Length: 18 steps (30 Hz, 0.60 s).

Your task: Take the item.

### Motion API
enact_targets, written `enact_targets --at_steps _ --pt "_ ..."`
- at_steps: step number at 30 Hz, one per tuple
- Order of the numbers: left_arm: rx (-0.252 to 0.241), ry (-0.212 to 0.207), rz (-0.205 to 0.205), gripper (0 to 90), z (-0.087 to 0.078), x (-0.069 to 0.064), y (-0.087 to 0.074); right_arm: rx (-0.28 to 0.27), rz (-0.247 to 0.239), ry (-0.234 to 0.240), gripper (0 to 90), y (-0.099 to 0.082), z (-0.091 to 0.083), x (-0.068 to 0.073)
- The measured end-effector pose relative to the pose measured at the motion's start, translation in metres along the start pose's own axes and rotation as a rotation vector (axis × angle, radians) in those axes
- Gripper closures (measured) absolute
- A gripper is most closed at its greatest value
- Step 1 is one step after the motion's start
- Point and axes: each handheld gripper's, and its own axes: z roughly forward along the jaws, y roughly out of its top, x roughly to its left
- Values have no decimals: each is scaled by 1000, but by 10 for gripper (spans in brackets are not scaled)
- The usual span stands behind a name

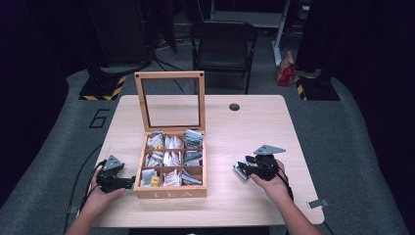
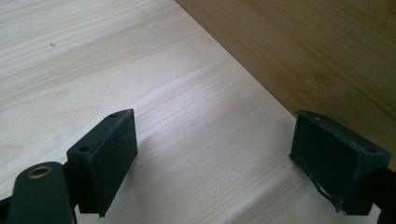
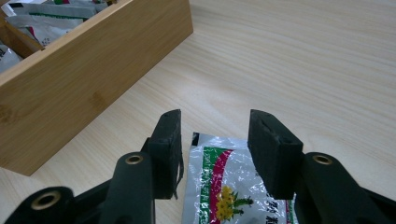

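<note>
A wooden tea box (image 1: 170,193) stands in the middle of the table with its glass lid (image 1: 170,76) propped upright, and several compartments hold tea sachets. My left gripper (image 1: 130,182) rests on the table at the box's front left corner. In the left gripper view its jaws (image 2: 213,116) stand wide open over bare wood beside the box wall (image 2: 303,46). My right gripper (image 1: 243,169) lies to the right of the box. In the right gripper view it (image 3: 215,116) is open, and a silver sachet (image 3: 224,186) with a yellow flower print lies flat on the table between the pads, untouched.
A light wooden table (image 1: 254,127) has a cable hole (image 1: 234,106) at the back and a small metal clip (image 1: 318,202) near its front right corner. A black chair (image 1: 224,44) stands behind it, and a red bag (image 1: 285,71) sits on the floor.
</note>
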Motion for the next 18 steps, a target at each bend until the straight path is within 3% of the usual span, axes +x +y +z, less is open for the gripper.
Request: enact_targets --at_steps 6,18 --pt "-1 0 -1 141 0 0 0 -3 25 -26 520 4 -6 -4" --pt "1 0 1 141 0 0 0 -16 20 -75 505 6 -18 -12"
